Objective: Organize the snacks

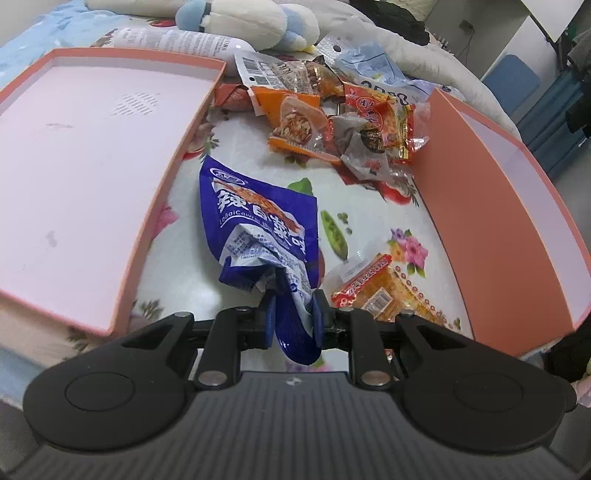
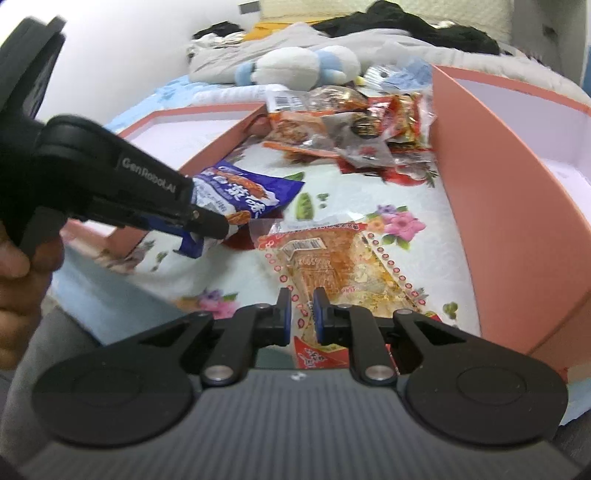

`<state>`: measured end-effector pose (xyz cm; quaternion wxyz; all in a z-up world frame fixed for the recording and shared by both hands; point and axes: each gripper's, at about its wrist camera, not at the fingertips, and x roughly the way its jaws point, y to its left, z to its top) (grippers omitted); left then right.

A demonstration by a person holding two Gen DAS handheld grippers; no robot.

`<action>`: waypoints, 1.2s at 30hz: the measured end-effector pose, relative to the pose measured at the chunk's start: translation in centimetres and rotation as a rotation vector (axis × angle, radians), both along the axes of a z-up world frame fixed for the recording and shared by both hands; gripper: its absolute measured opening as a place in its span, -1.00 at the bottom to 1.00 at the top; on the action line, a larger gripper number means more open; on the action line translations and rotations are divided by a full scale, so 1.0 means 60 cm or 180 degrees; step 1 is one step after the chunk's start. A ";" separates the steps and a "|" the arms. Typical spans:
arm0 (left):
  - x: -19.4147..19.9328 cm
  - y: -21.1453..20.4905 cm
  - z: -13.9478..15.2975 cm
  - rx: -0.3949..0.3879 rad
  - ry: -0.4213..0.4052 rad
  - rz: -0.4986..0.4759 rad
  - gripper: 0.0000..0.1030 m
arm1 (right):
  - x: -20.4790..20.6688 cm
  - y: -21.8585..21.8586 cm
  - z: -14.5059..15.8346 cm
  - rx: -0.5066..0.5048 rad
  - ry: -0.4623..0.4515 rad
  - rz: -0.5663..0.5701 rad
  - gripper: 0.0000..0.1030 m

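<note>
The left tool (image 1: pixel 291 310) was seen pinching the crumpled lower end of a blue foil snack packet with white lettering (image 1: pixel 258 229), whose tail was hidden behind the pads and whose far end hung above the flowered bed sheet (image 1: pixel 236 155). The right tool (image 2: pixel 300 314) was clamped on the near edge of a clear orange-and-red plastic snack packet (image 2: pixel 332 258); its bottom corner was cut off behind the tool body. A hand (image 2: pixel 14 266) on the left tool's grip was only partly in view. To the left a shallow salmon-pink cardboard lid with pale lining (image 1: pixel 173 177) was shown empty. To the right a deeper salmon-pink cardboard box (image 1: pixel 476 192) was seen, its floor largely hidden by its wall. Between them, further off, a heap of mixed orange and red wrappers (image 1: pixel 343 118) was piled, individual packets hard to separate. A white-and-blue plush toy (image 1: pixel 258 22) was cut off at the top edge.
</note>
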<state>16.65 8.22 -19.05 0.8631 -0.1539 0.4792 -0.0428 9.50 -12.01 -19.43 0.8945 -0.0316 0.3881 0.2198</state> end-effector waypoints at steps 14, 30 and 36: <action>-0.049 0.030 -0.011 0.0077 0.0072 0.0200 0.62 | -0.007 -0.016 -0.002 0.0267 -0.0062 -0.0119 0.30; 0.000 -0.004 0.008 0.0520 -0.0176 -0.0398 0.62 | 0.056 0.008 -0.043 0.0057 -0.0170 0.0056 0.53; 0.020 -0.016 -0.025 0.0655 -0.0029 -0.0394 0.47 | 0.049 0.019 -0.054 -0.0151 -0.0237 0.0146 0.41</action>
